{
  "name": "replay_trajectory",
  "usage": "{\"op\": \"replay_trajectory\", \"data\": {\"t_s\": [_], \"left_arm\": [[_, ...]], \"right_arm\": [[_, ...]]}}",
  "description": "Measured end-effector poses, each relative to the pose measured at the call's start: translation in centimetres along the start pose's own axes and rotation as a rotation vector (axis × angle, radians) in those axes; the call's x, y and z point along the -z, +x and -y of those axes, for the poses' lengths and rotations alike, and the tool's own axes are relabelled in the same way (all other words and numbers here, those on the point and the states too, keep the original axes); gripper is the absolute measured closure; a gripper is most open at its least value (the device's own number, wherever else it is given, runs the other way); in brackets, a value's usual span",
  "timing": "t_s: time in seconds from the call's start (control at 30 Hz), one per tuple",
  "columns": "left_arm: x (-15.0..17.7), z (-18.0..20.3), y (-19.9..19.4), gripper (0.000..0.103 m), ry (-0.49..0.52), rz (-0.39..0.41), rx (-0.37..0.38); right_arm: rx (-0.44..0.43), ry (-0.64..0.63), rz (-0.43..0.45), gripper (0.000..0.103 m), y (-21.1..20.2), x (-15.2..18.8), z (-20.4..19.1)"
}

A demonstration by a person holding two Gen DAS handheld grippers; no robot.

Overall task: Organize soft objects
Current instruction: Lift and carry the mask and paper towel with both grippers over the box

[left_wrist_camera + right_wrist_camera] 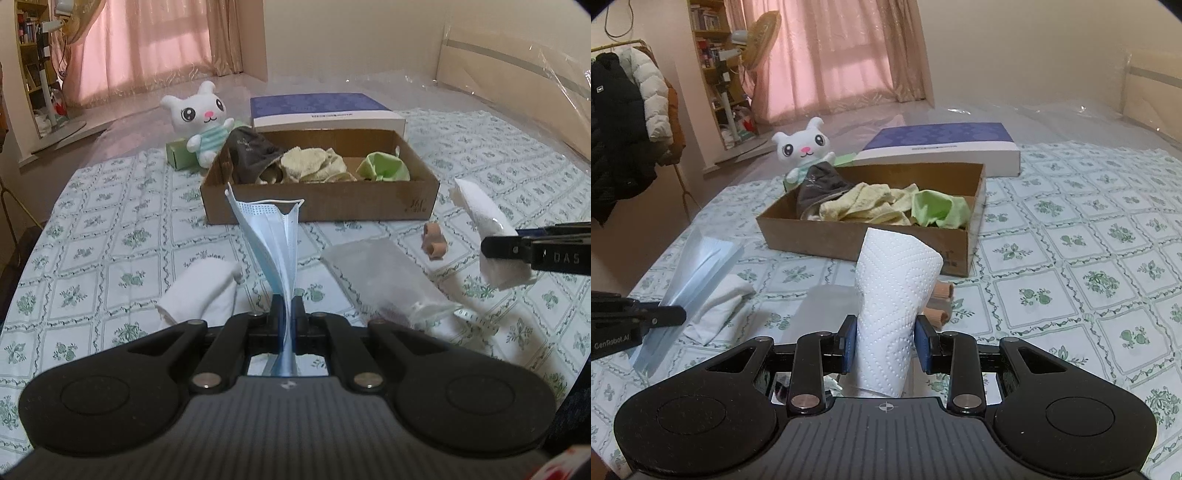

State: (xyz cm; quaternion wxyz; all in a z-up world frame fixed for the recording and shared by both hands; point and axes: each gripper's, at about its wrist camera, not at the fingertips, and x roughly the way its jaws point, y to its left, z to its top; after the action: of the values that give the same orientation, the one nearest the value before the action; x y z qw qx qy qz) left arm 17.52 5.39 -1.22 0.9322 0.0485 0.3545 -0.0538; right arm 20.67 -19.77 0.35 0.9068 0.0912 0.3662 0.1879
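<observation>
The task is judged to be partly done: 3 soft cloths already lie in the open cardboard box [317, 199], a dark grey one [251, 151] at its left end, a pale yellow terry cloth [310, 166] in the middle and a light green one [384, 168] at the right. 2 more items are held above the patterned bedspread [110, 229], near the box but not yet over it. The left gripper [286, 314] is clenched fully on a pleated blue face mask [271, 236], thin and limp, which stands up from the jaws with its white ear loop arched across the top. The right gripper [886, 343] is closed on a rolled white paper towel [894, 291], dimpled with embossed dots and squeezed slightly between the blue pads [925, 345]. Left on the spread, as far as can be seen, are a folded white cloth [207, 288] at the near left, a translucent plastic pouch [380, 273] in the near middle, and some small beige tube-shaped pieces [434, 243] just near the box's front right corner; their material cannot be told. A white plush rabbit [201, 118] in a striped green top sits on a green box [179, 153] at the far left, touching the cardboard box's corner, and a flat blue and white box [325, 110] lies just beyond.
</observation>
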Motion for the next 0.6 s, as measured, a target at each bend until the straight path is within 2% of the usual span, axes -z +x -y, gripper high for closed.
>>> {"op": "replay_trajectory", "data": {"t_s": [0.4, 0.6], "left_arm": [[-3.2, -0.1, 0.8, 0.099, -0.036, 0.040, 0.054], [-6.5, 0.6, 2.6, 0.099, -0.035, 0.081, 0.090]], "right_arm": [[-0.058, 0.033, -0.027, 0.070, 1.0, -1.2, 1.6], [-0.079, 0.042, -0.026, 0.070, 2.1, -2.9, 2.7]]}}
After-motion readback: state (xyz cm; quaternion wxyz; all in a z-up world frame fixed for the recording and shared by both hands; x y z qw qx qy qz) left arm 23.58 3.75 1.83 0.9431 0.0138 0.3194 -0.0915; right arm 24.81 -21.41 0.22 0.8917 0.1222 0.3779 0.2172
